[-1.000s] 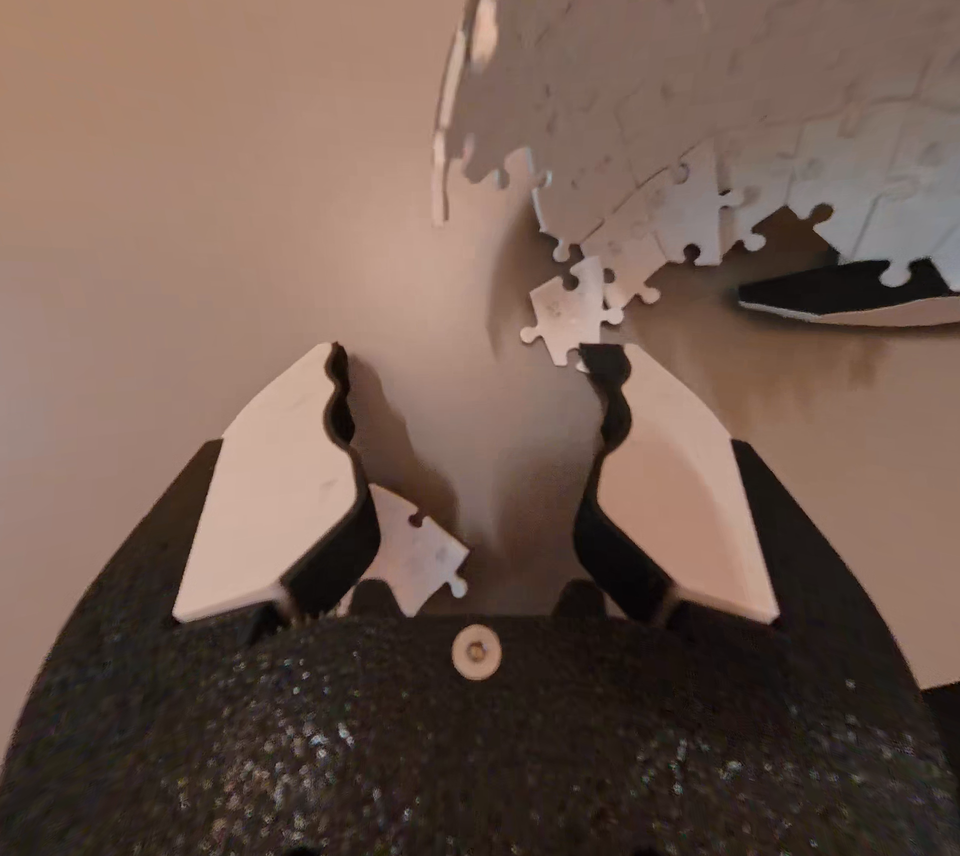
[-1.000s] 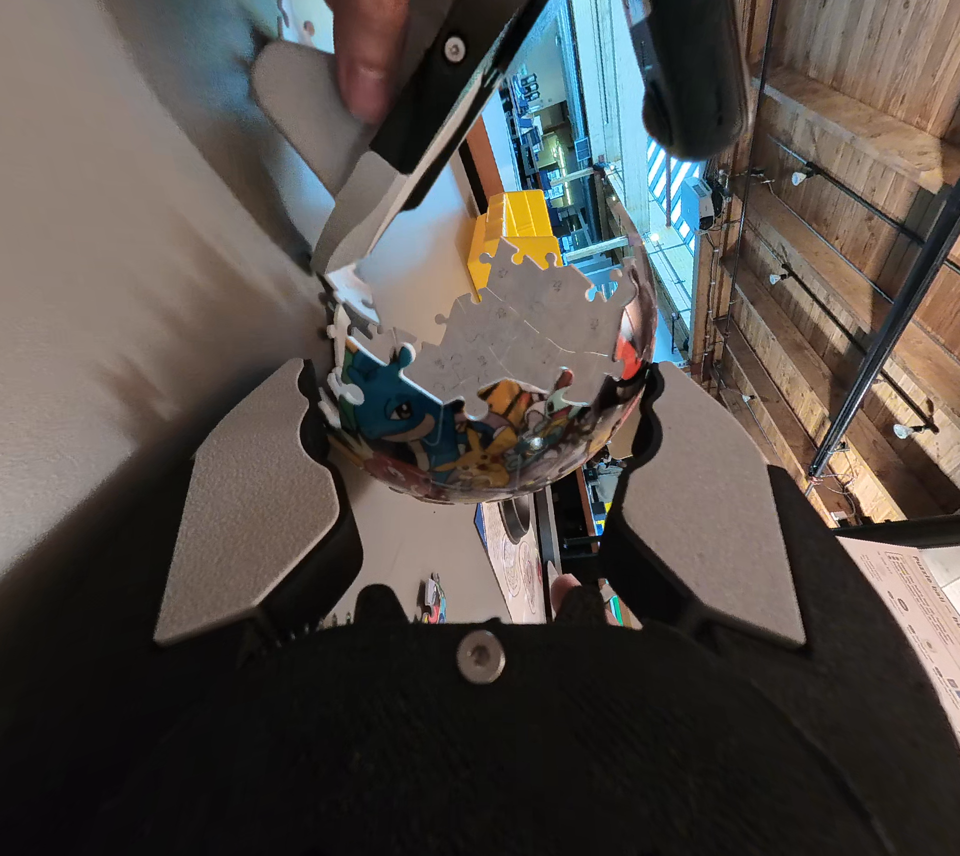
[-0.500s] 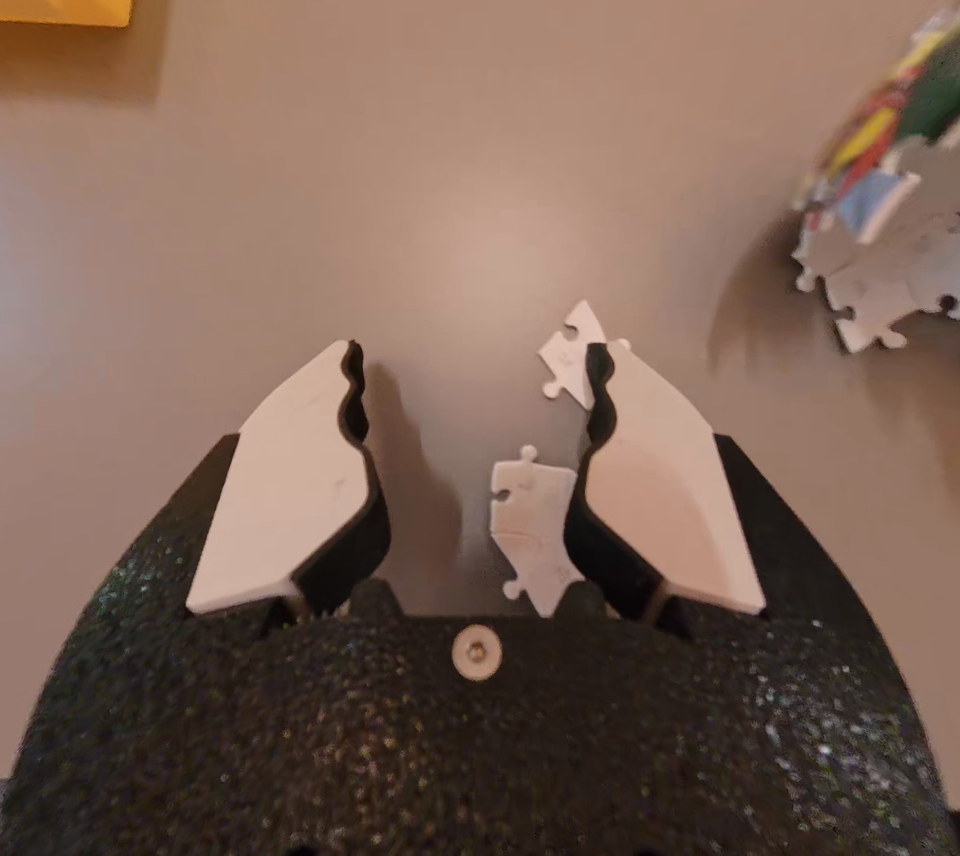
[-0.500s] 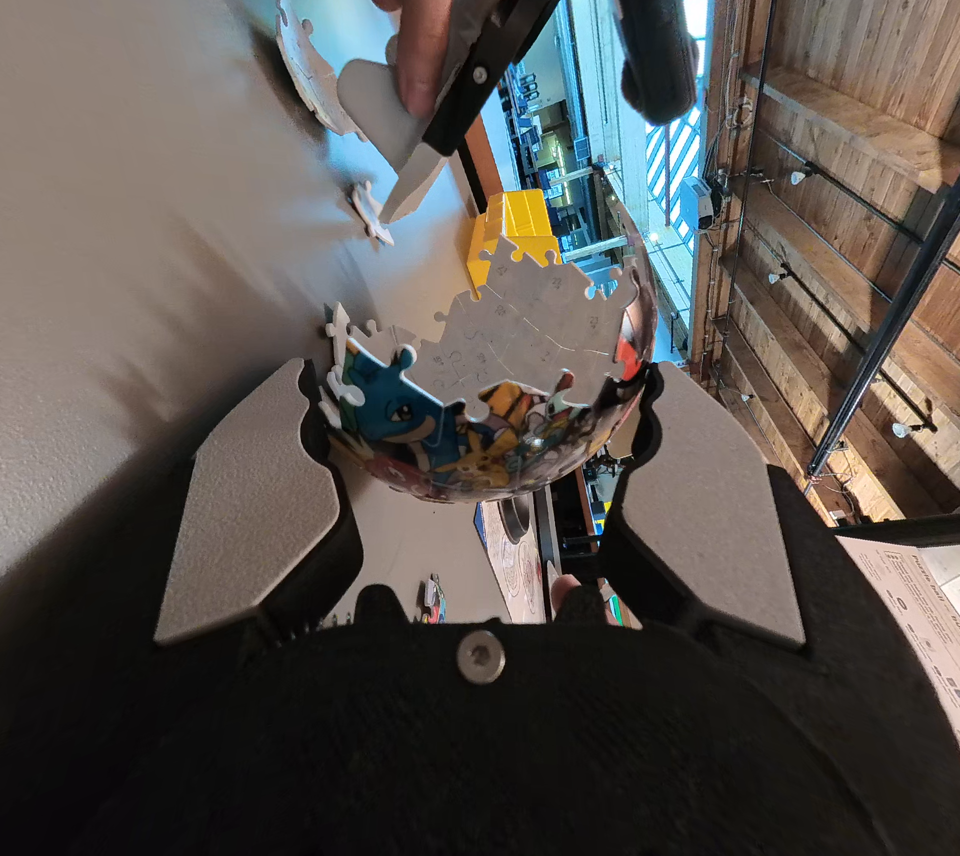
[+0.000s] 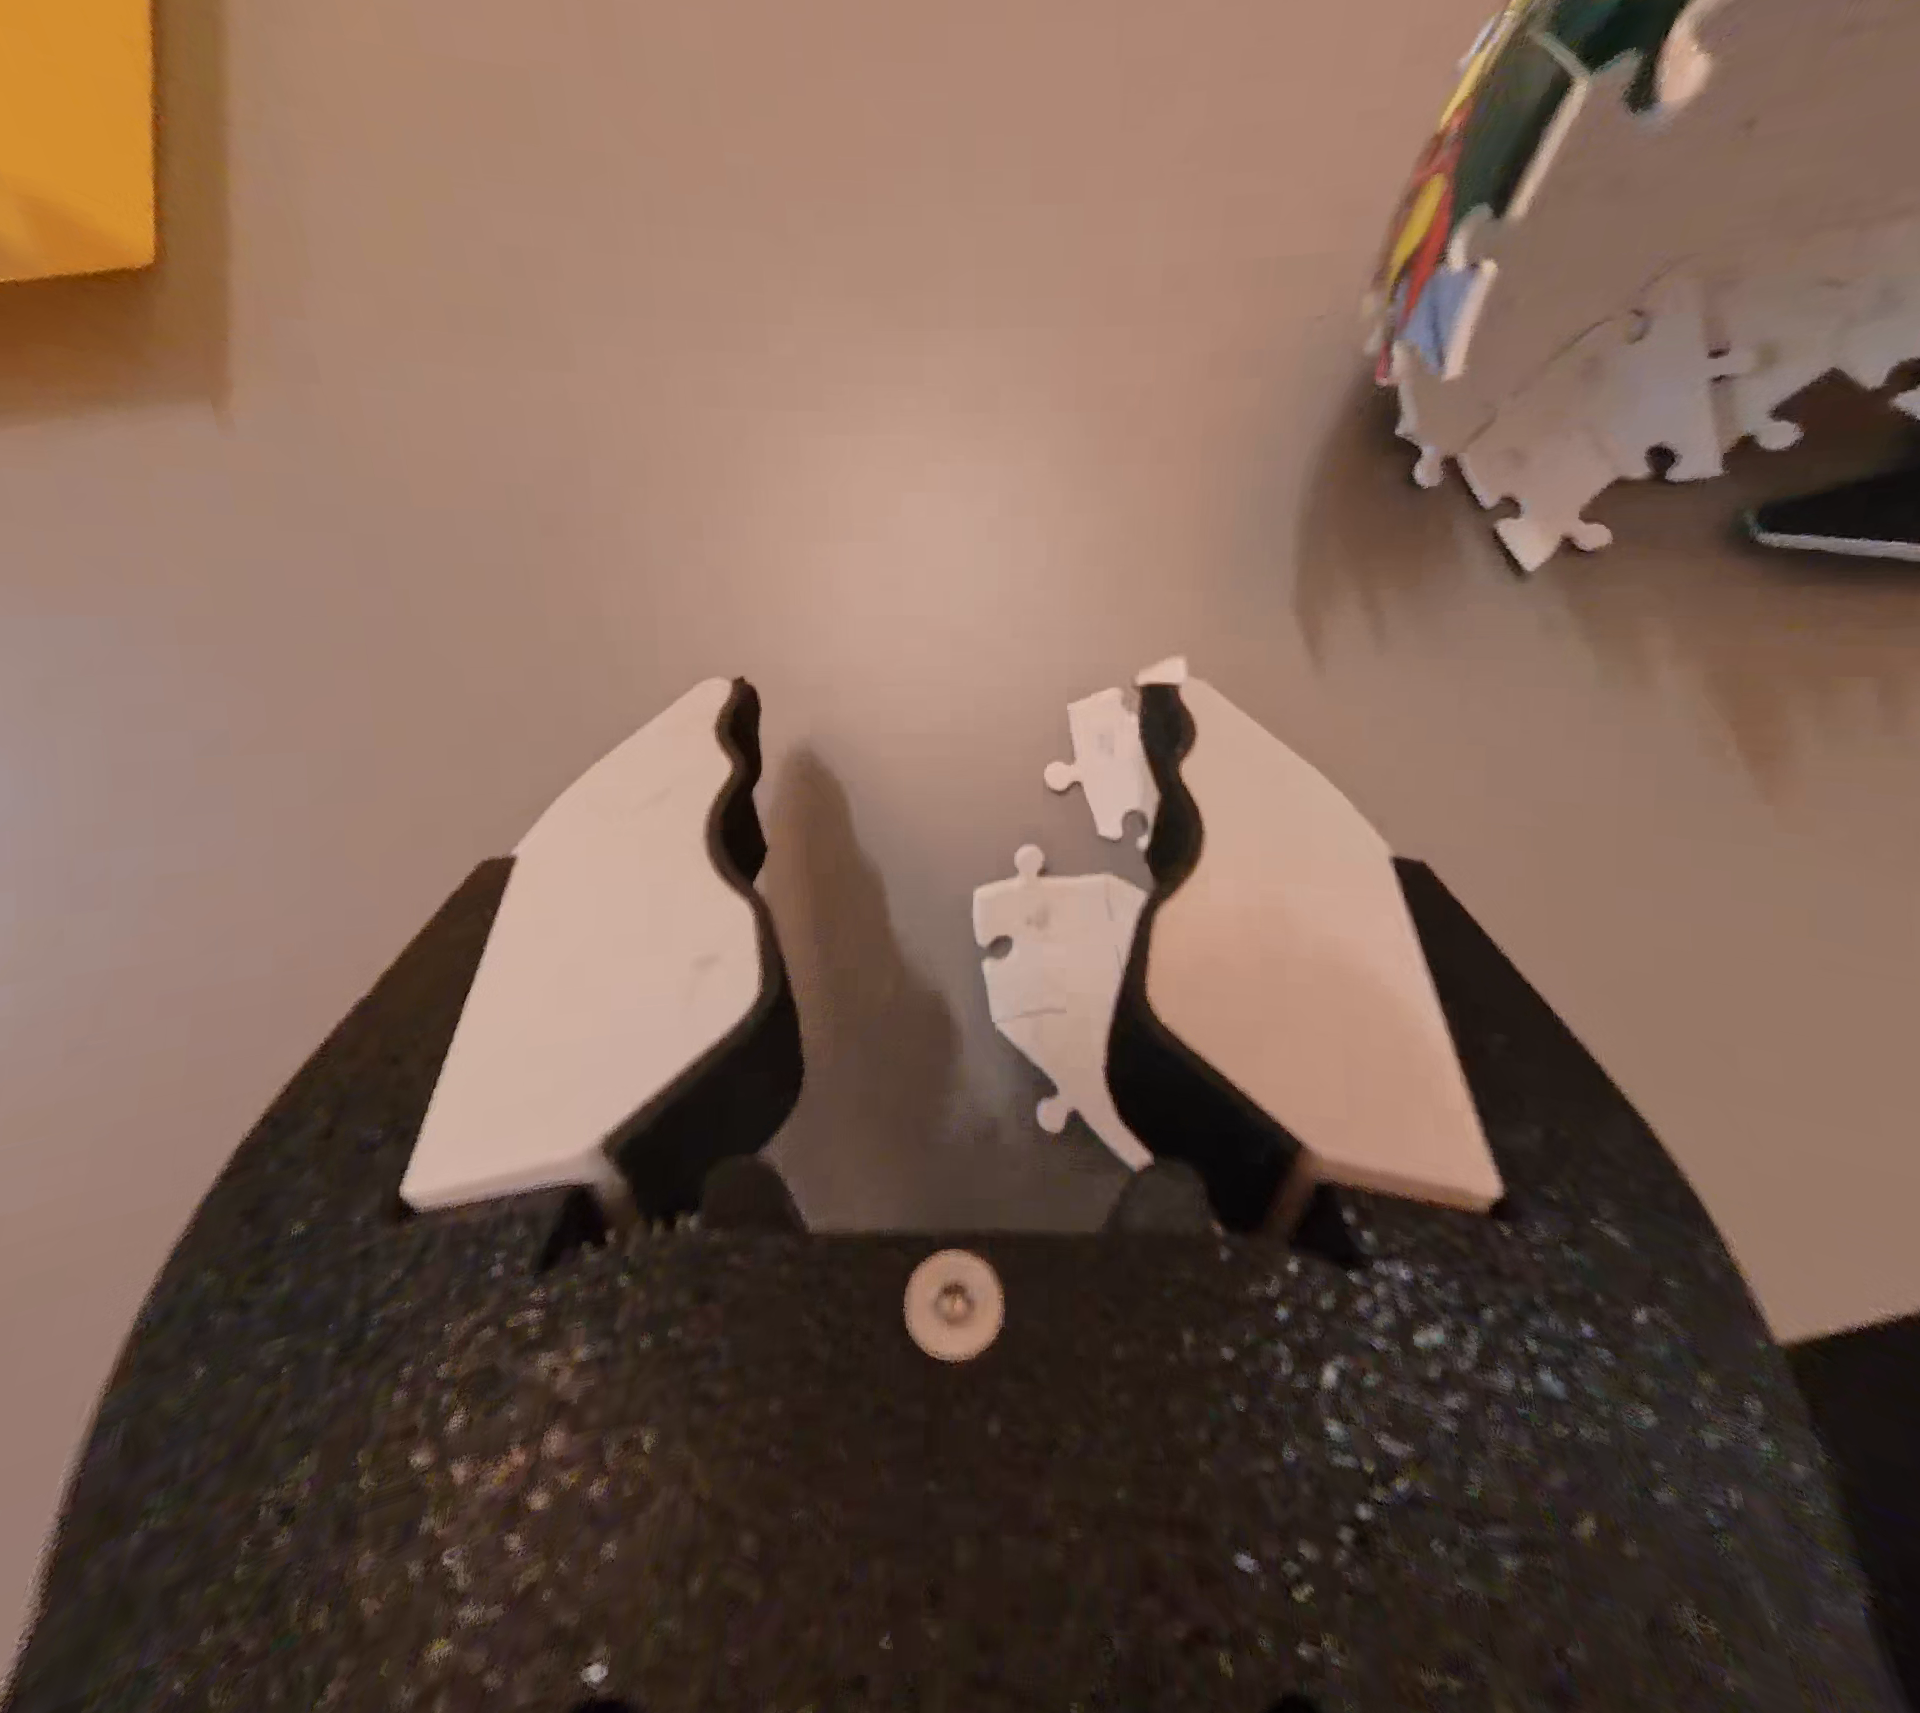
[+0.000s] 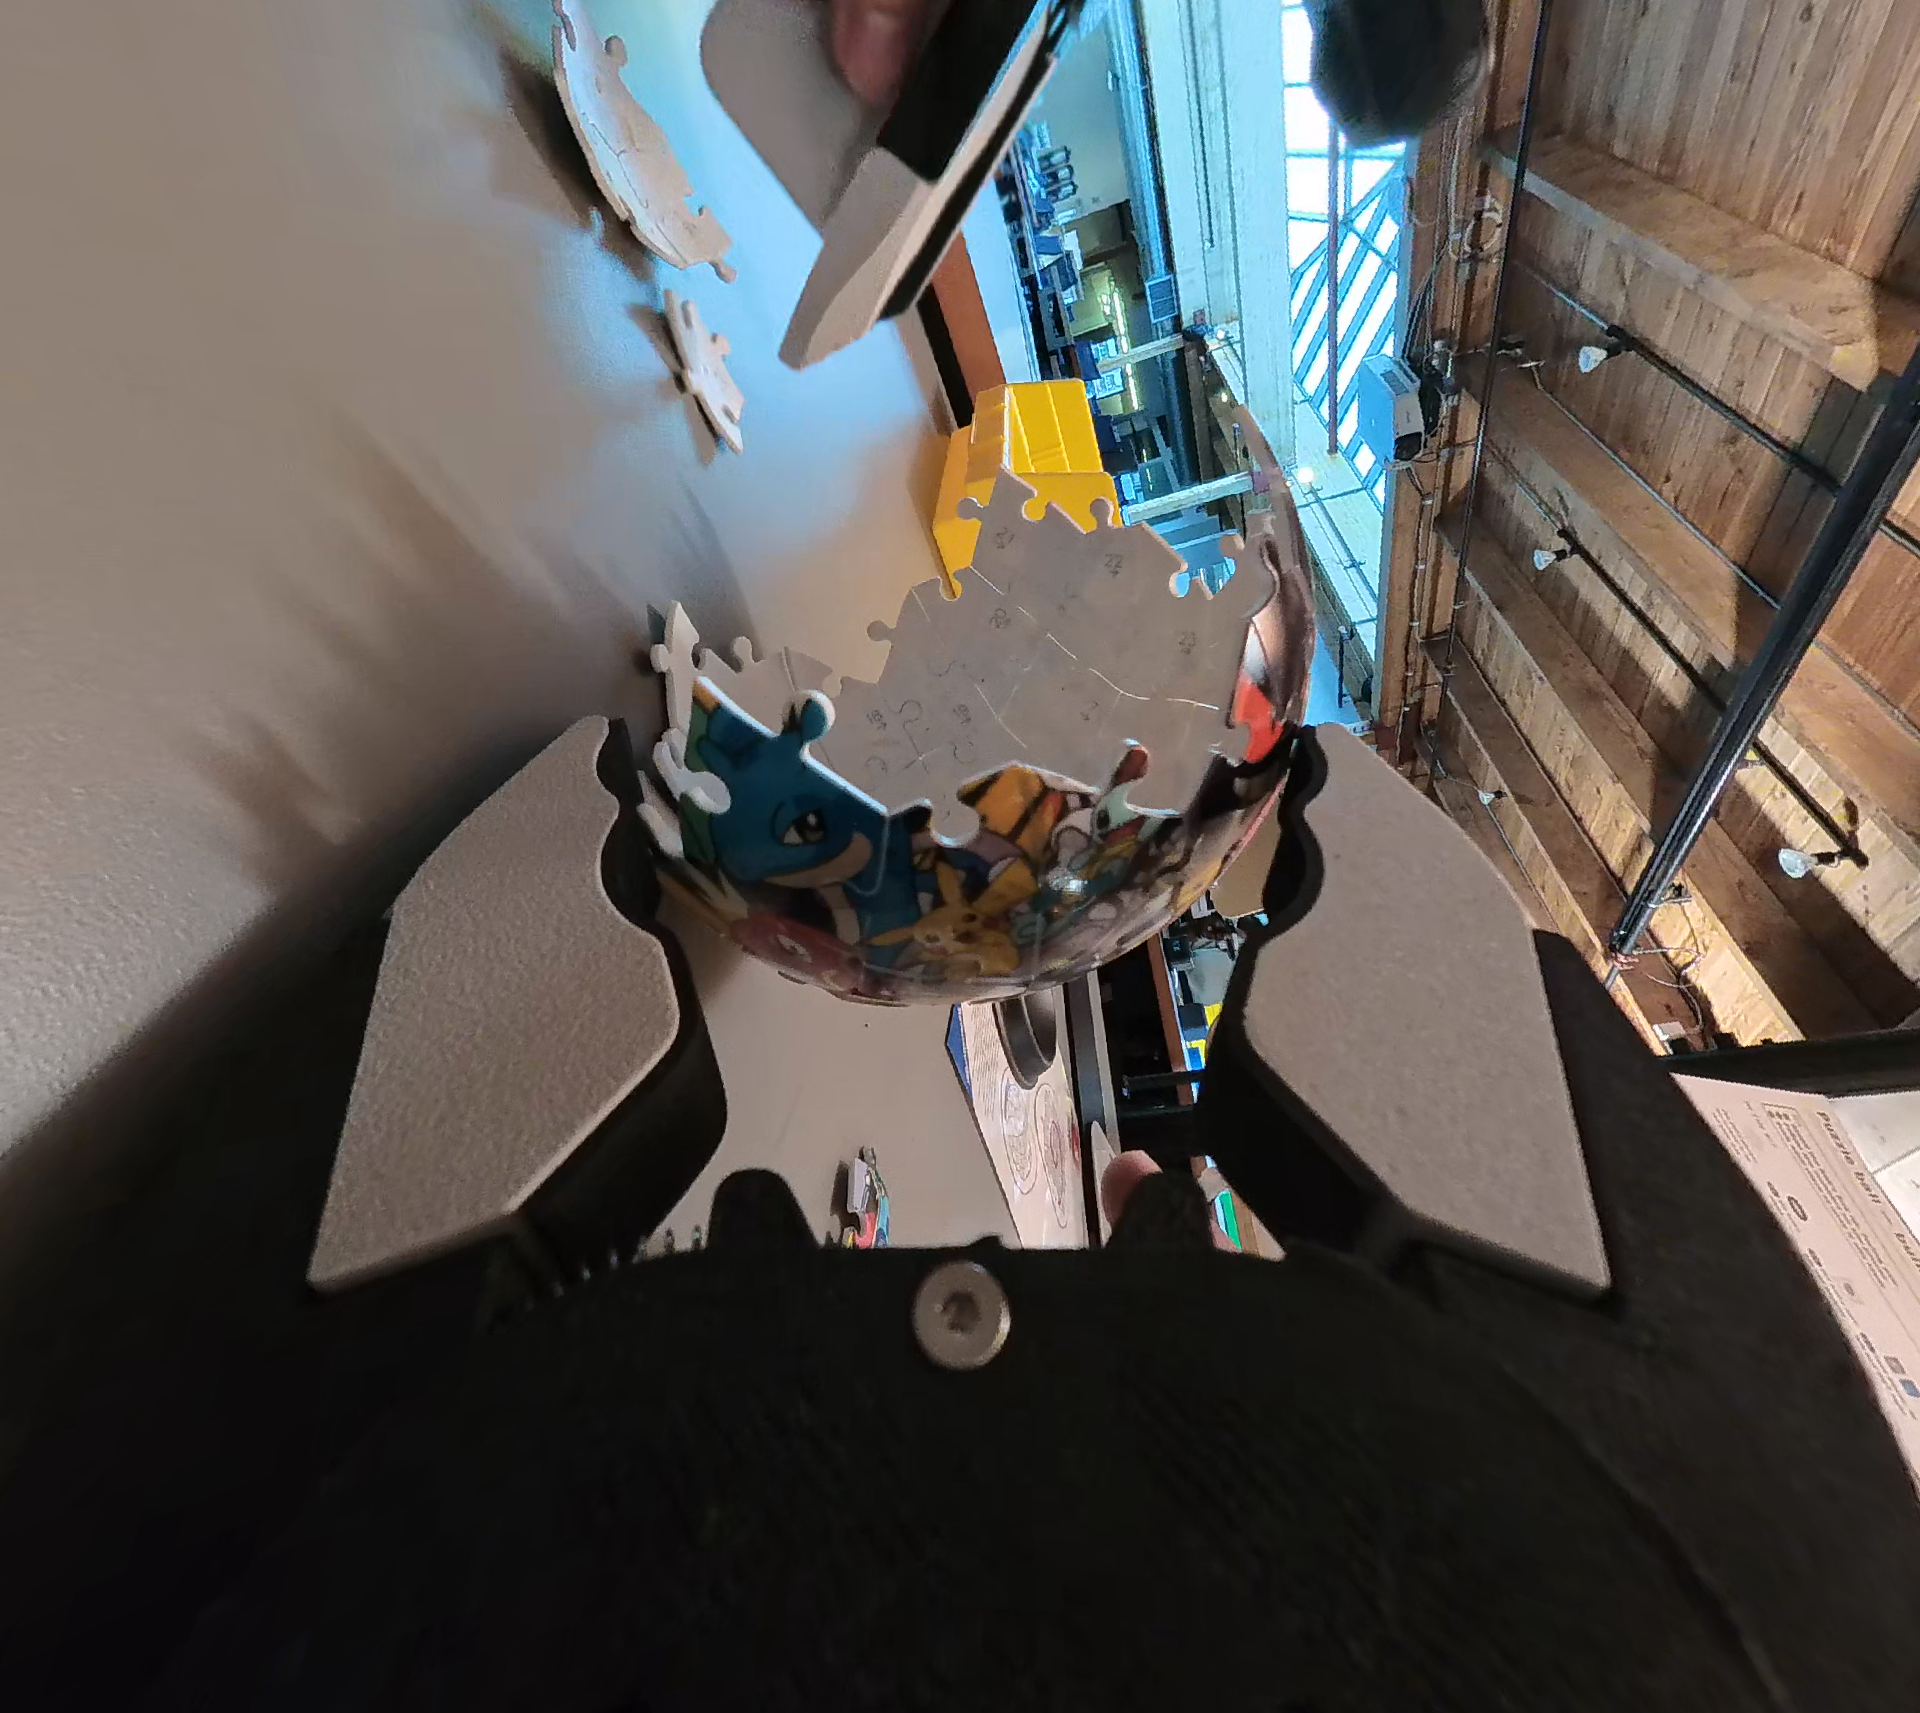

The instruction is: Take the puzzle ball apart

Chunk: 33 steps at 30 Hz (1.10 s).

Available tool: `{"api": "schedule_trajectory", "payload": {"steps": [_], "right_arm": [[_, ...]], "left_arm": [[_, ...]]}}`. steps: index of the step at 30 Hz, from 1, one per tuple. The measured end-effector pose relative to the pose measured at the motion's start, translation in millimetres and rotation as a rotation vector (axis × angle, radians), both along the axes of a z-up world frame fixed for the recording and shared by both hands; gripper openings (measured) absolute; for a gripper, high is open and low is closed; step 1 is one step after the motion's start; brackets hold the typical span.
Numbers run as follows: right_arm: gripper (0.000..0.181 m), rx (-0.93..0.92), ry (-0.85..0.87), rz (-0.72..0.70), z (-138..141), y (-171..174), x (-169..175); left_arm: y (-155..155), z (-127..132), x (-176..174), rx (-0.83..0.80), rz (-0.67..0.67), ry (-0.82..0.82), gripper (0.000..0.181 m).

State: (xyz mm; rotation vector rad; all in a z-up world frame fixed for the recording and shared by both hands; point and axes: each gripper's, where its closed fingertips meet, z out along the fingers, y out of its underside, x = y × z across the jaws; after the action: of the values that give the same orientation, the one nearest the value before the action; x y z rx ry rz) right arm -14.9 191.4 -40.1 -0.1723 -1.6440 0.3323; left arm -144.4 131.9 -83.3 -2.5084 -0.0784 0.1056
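On the beige tabletop (image 5: pixel 935 209), the left hand-held gripper (image 5: pixel 951 697) gapes empty; the right hand-held gripper (image 6: pixel 961 749) pinches the puzzle ball (image 6: pixel 977 822).

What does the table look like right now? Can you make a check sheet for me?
Surface: pale table, mostly bare.
Job's things: half-open puzzle ball held off the table; loose pieces lying white side up.
Clutter: yellow box at the far edge.
Grippers: left tongs open and empty over the loose pieces; right tongs shut on the ball.
Cables: nothing seen.
Surroundings: wooden wall, big windows.
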Motion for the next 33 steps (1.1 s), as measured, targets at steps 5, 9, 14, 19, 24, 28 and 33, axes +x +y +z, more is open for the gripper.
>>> {"api": "schedule_trajectory", "payload": {"steps": [5,9,14,19,24,28,33], "right_arm": [[0.117,-0.003,0.000,0.000,0,0,-1],[0.116,0.000,0.001,-0.003,0,0,-1],[0.116,-0.003,0.001,-0.003,0,0,-2],[0.116,-0.001,0.001,-0.004,-1,1,-3],[0.116,-0.002,0.001,-0.004,-1,1,-3],[0.116,0.001,0.002,-0.004,-1,0,-4],[0.117,-0.004,-0.014,-0.003,-1,0,-6]], "left_arm": [[-16,-11,12,-0.094,-0.047,-0.032,0.074],[-18,-22,14,-0.148,-0.070,0.014,0.075],[-28,-13,-19,-0.152,0.064,0.101,0.075],[-16,-16,1,-0.094,0.002,0.002,0.071],[-12,-19,6,-0.105,-0.017,0.021,0.072],[-6,-19,8,-0.086,-0.051,0.043,0.071],[0,-19,0,-0.074,-0.095,0.045,0.079]]}}
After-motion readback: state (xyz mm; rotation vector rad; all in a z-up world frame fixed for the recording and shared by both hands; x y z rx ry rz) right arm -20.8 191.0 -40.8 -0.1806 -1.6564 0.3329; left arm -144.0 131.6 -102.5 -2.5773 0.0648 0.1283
